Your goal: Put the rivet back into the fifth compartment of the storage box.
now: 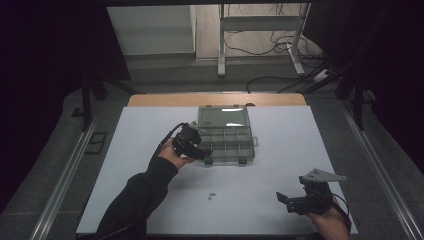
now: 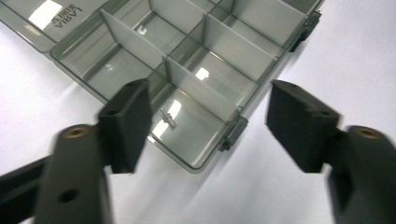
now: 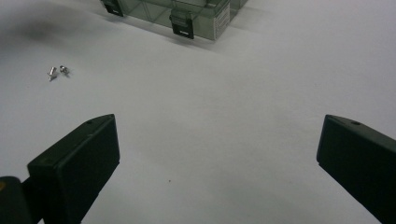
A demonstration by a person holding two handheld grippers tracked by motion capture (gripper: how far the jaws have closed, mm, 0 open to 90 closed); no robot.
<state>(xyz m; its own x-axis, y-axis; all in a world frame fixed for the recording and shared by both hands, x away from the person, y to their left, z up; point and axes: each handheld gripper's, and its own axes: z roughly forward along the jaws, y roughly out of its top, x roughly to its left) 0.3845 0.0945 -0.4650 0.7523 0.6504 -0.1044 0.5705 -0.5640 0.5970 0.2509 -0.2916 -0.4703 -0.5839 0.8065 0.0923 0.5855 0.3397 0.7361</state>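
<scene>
A clear compartment box [image 1: 227, 140] lies open in the middle of the white table, its lid [image 1: 223, 116] folded back. My left gripper [image 1: 206, 154] hovers open over the box's near-left corner. Between its jaws in the left gripper view [image 2: 210, 121], a small screw [image 2: 167, 117] lies in the corner compartment of the box [image 2: 219, 60]. Two small screws [image 1: 212, 195] lie loose on the table nearer the front, also seen as screws [image 3: 58, 72] in the right gripper view. My right gripper [image 1: 287, 202] is open at the front right, apart from them, with nothing between its jaws [image 3: 217, 163].
The box's black latches [image 3: 181, 24] face the front edge. The white table top [image 1: 280, 150] is bordered by a wooden strip at the back. Beyond it stand a metal frame's legs [image 1: 221, 50] and floor cables.
</scene>
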